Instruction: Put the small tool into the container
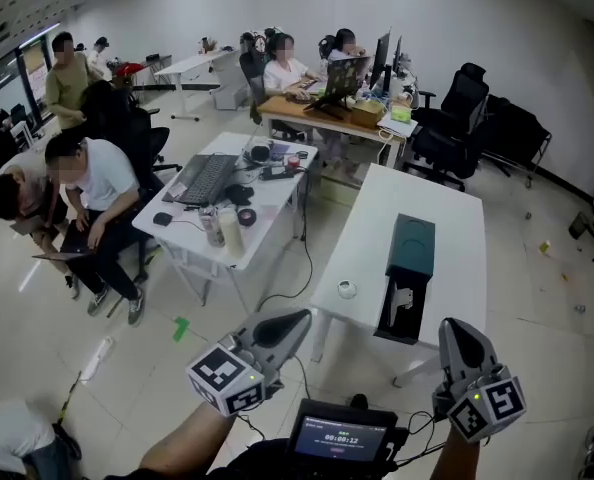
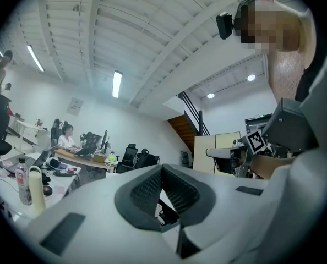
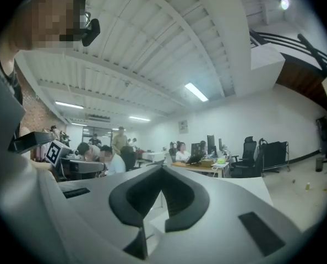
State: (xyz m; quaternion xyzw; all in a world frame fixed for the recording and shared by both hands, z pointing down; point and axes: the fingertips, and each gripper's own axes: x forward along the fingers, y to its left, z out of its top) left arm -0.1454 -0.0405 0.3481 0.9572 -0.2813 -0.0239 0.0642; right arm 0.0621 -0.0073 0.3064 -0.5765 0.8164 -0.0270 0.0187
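Lying lengthwise by the right edge of the desk (image 1: pixel 402 196), the container (image 1: pixel 412 243) is neared more by the right gripper (image 1: pixel 454 331) than by the left gripper (image 1: pixel 299 318); both pairs of jaws are closed, empty.

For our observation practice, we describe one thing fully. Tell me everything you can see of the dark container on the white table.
The container is a long dark box lying flat on the white table, its length running away from the camera. Its far half shows a closed dark green top; its near half is open and black inside, holding a pale object too small to identify. Only the table touches its outside; a small ring lies apart at its left.
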